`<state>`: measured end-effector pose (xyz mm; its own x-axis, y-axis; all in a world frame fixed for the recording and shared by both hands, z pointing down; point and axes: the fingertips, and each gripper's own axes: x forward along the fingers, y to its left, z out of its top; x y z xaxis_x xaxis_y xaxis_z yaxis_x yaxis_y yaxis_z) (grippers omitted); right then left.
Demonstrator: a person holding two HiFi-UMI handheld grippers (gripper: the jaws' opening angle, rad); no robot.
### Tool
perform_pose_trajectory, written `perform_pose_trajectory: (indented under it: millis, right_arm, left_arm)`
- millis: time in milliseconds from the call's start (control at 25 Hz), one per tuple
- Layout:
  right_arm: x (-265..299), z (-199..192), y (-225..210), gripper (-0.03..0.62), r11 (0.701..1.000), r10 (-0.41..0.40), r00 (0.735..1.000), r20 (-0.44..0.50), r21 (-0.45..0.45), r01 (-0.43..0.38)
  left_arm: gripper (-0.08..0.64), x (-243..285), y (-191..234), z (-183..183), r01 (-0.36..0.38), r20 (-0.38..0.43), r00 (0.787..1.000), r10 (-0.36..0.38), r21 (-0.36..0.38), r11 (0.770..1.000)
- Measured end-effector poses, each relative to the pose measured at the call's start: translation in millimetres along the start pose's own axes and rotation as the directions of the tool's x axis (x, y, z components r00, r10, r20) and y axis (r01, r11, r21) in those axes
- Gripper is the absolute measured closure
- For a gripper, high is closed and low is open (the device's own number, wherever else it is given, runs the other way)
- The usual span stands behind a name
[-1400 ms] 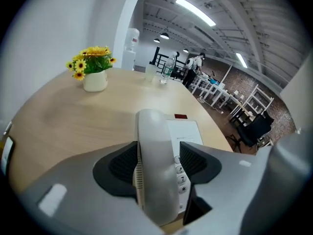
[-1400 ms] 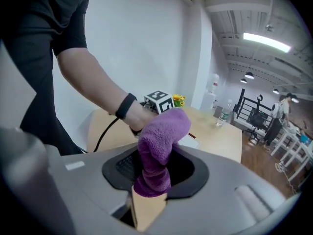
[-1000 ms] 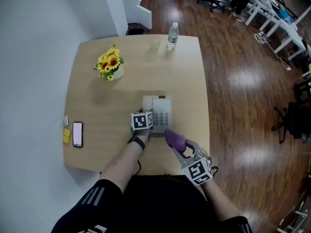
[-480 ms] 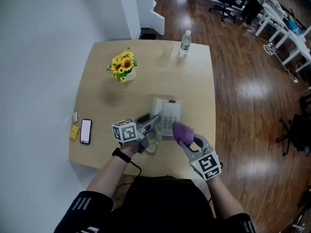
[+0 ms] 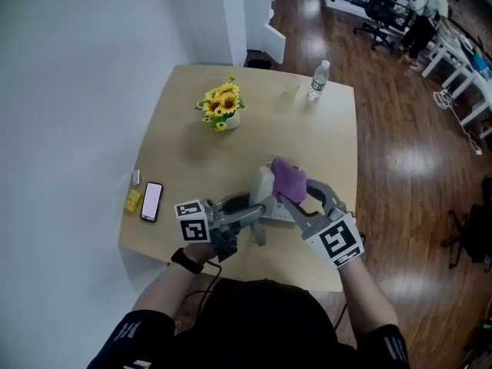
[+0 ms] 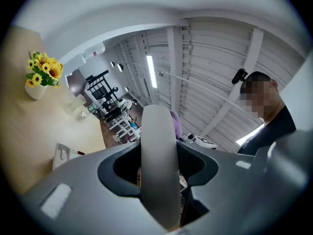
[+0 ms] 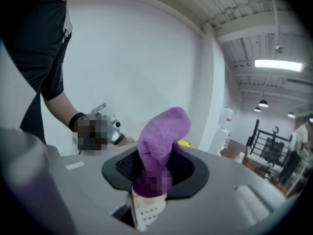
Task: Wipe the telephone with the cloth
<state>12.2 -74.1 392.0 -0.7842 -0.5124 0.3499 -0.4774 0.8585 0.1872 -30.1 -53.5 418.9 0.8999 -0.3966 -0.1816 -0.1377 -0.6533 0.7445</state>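
Note:
The white telephone (image 5: pixel 264 184) sits on the wooden table (image 5: pixel 192 160), and its base also shows in the left gripper view (image 6: pixel 63 155). My left gripper (image 5: pixel 256 212) is shut on the pale grey handset (image 6: pixel 159 170), which it holds off the base, to the base's near left. My right gripper (image 5: pixel 297 198) is shut on a purple cloth (image 5: pixel 289 178), and the bunched cloth lies over the telephone's top. In the right gripper view the cloth (image 7: pixel 163 136) stands up from between the jaws, with the keypad (image 7: pixel 145 213) just below.
A pot of sunflowers (image 5: pixel 221 106) stands at the table's far left and a water bottle (image 5: pixel 317 79) at the far right corner. A smartphone (image 5: pixel 151 201) and a small yellow item (image 5: pixel 133 200) lie by the left edge. Dark wood floor lies to the right.
The left gripper has lifted the handset off the base and drawn it to the near left. The right gripper has carried the purple cloth forward onto the telephone.

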Motion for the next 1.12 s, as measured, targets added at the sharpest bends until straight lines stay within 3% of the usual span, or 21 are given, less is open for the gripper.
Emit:
perform_pose_trajectory:
  millis: [160, 280, 440, 480, 560, 640, 720, 800, 920, 1120]
  right_arm:
    - [27, 19, 28, 0.463, 0.975, 0.087, 0.995, -0.042, -0.202, -0.094]
    - [32, 16, 51, 0.463, 0.953, 0.14, 0.988, -0.072, -0.26, -0.154]
    - [31, -8, 92, 0.463, 0.885, 0.229, 0.956, -0.184, -0.37, -0.283]
    - [29, -9, 95, 0.464, 0.882, 0.234, 0.954, -0.185, -0.372, -0.289]
    - [25, 3, 84, 0.463, 0.904, 0.196, 0.969, -0.15, -0.355, -0.237]
    - [20, 21, 61, 0.463, 0.922, 0.099, 0.988, -0.116, -0.364, -0.135]
    - [15, 38, 39, 0.463, 0.913, 0.001, 0.995, -0.099, -0.405, -0.041]
    - [15, 48, 28, 0.463, 0.884, -0.064, 0.993, -0.103, -0.468, 0.008]
    - [22, 47, 27, 0.463, 0.841, -0.101, 0.985, -0.137, -0.54, 0.011]
    - [25, 28, 49, 0.465, 0.869, -0.011, 0.981, -0.196, -0.486, -0.087]
  left_arm:
    - [0.348, -16, -14, 7, 0.114, 0.061, 0.992, -0.11, -0.067, 0.991]
    - [0.348, -28, -14, 15, 0.12, 0.09, 0.989, -0.114, -0.064, 0.991]
    - [0.348, -34, -14, 23, 0.148, 0.123, 0.983, -0.139, -0.07, 0.987]
    - [0.348, -32, -16, 23, 0.171, 0.126, 0.979, -0.161, -0.076, 0.982]
    - [0.348, -30, -21, 24, 0.207, 0.133, 0.972, -0.195, -0.083, 0.975]
    - [0.348, -29, -18, 26, 0.186, 0.136, 0.975, -0.176, -0.071, 0.98]
    - [0.348, -26, -11, 23, 0.126, 0.098, 0.988, -0.122, -0.036, 0.991]
    - [0.348, -22, -6, 17, 0.085, 0.047, 0.995, -0.084, -0.01, 0.996]
    - [0.348, -20, -3, 13, 0.061, 0.029, 0.998, -0.06, -0.008, 0.998]
    - [0.348, -24, -6, 19, 0.093, 0.076, 0.993, -0.09, -0.037, 0.995]
